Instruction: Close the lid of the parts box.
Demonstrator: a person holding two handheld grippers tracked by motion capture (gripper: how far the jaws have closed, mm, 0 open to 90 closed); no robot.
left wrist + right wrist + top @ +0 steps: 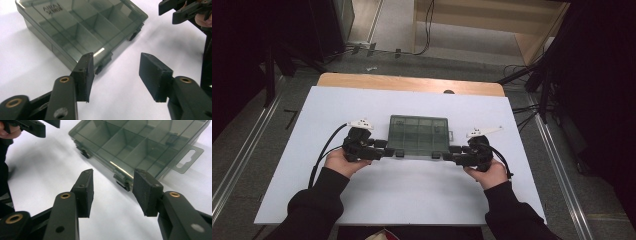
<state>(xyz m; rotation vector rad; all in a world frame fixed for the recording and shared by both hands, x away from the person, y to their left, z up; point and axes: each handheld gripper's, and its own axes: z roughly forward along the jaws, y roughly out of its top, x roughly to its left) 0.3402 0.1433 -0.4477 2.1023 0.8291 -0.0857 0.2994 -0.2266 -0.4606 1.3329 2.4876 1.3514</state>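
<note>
A smoky, see-through compartment box [418, 135] lies flat with its lid down on the white board [412, 200]. Several dividers show through its lid [82, 27] [135, 142]. My left gripper [393, 151] [116, 72] sits at the box's near left corner, open, with only bare board between its pads. One pad stands just in front of a dark latch [100, 68]. At the near right corner my right gripper [447, 154] [113, 190] is open too, and another latch [122, 181] lies just beyond its gap. Neither gripper touches the box.
A hang tab [186, 160] sticks out from the box's right end. The board rests on a wooden table [412, 82]. Cables [517, 107] and dark stands [547, 75] crowd the floor behind and to both sides.
</note>
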